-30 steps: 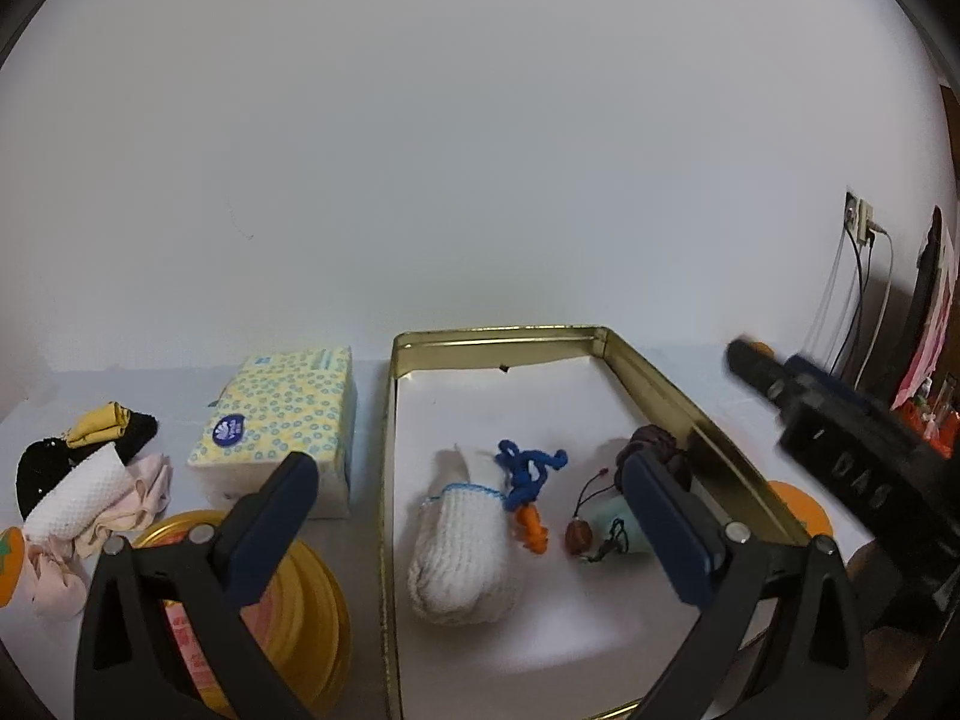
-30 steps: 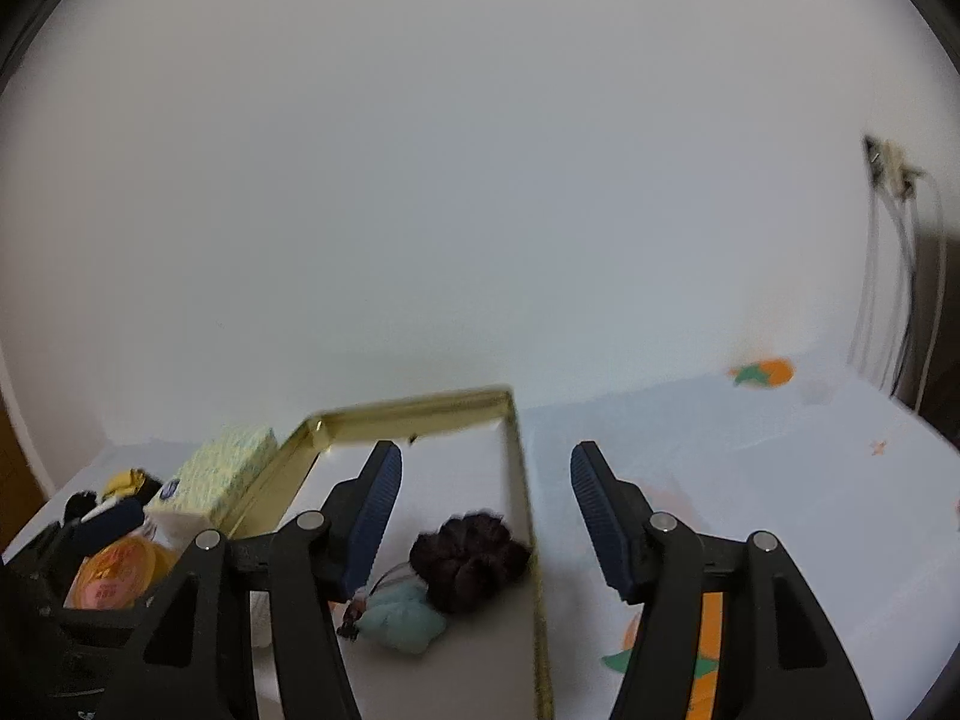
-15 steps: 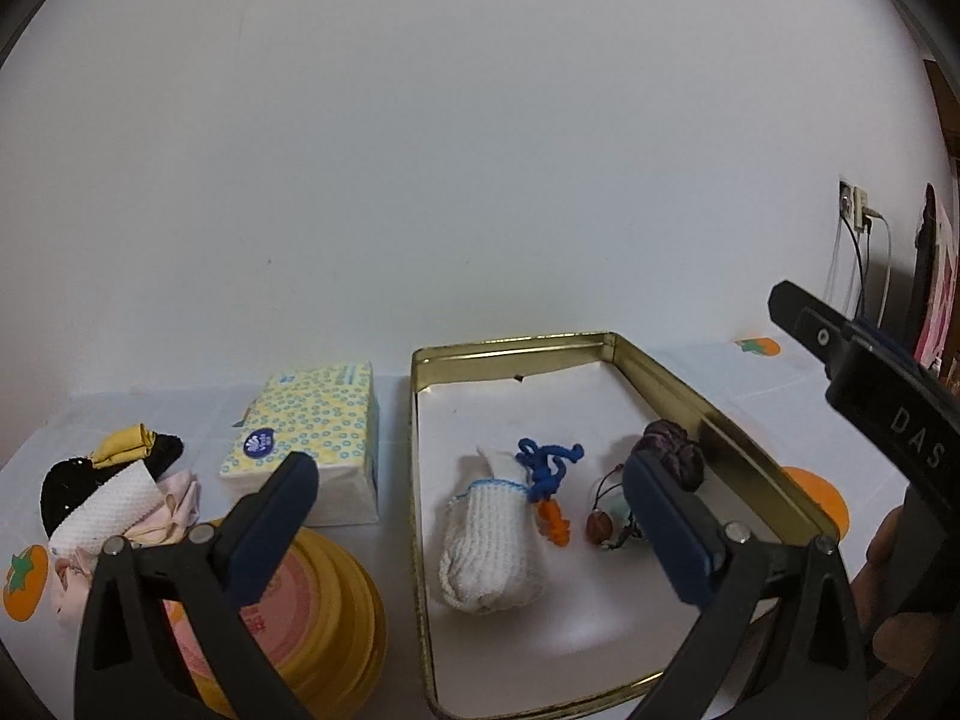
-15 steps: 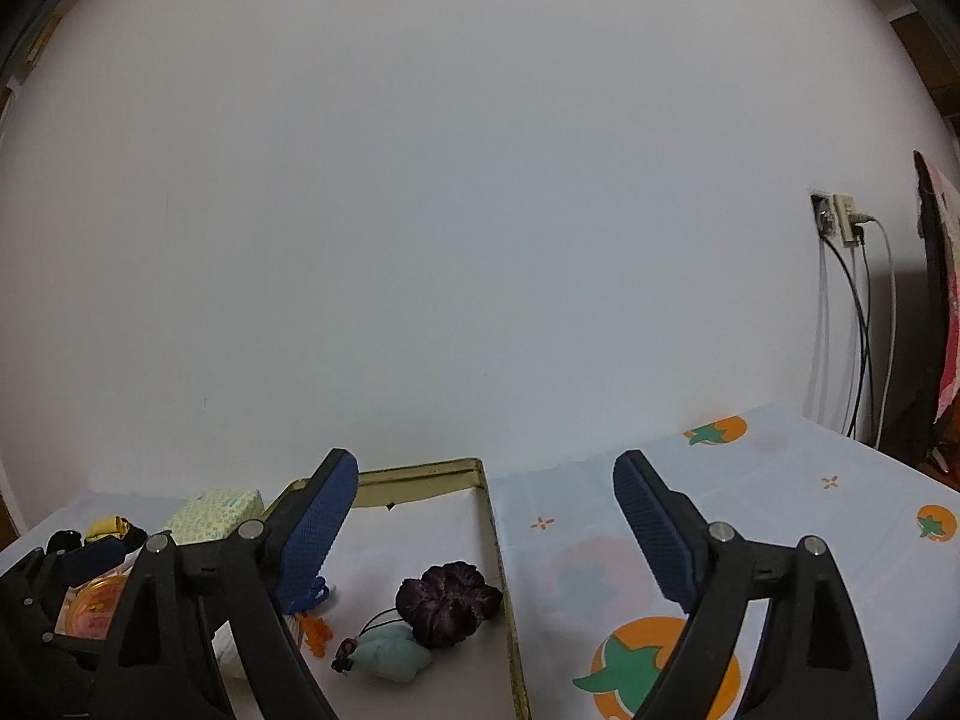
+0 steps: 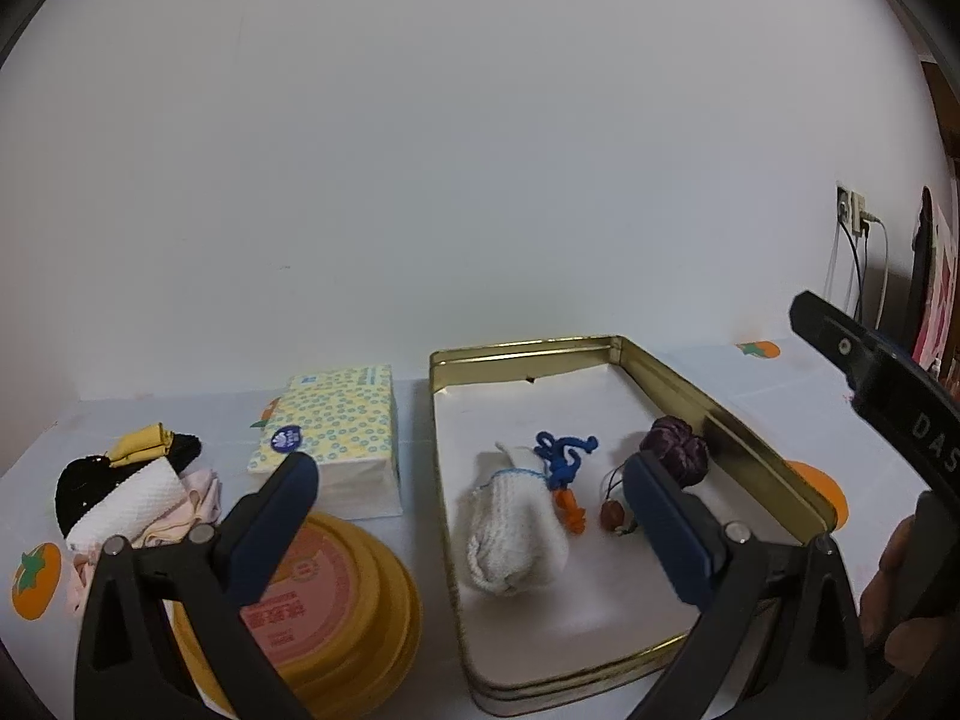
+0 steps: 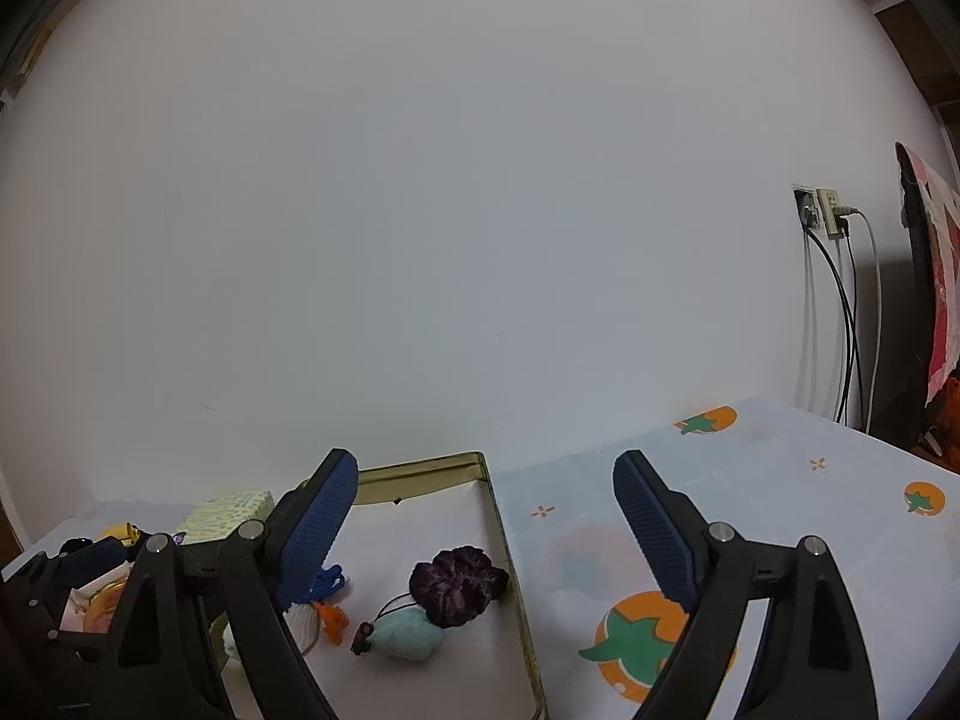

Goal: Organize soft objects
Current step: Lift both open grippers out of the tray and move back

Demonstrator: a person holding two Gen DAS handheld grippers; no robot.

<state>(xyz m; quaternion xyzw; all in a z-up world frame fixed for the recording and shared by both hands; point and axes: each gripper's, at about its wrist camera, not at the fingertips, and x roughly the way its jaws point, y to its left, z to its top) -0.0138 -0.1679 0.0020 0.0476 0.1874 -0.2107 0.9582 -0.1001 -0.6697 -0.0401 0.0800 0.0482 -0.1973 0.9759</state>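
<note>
A gold tin tray [image 5: 720, 414] holds a white knitted pouch [image 5: 516, 528], a blue cord with an orange tassel [image 5: 564, 456], a purple scrunchie [image 6: 459, 582] and a pale teal charm [image 6: 408, 633]. My right gripper [image 6: 485, 468] is open above the tray's right rim, with nothing between its fingers. My left gripper [image 5: 468, 474] is open wide over the tray's near left side and is empty. A pile of soft cloths [image 5: 132, 498], black, yellow, white and pink, lies on the table at far left.
A dotted tissue pack [image 5: 336, 420] stands left of the tray. Stacked round yellow tins [image 5: 336, 600] sit under my left finger. The tablecloth [image 6: 780, 510] has orange fruit prints. A wall socket with cables [image 6: 828, 222] is at the right.
The right jaws have spread much wider and drawn back from the scrunchie, which stays in the tray. Both views have pulled back a little, so more of the table shows.
</note>
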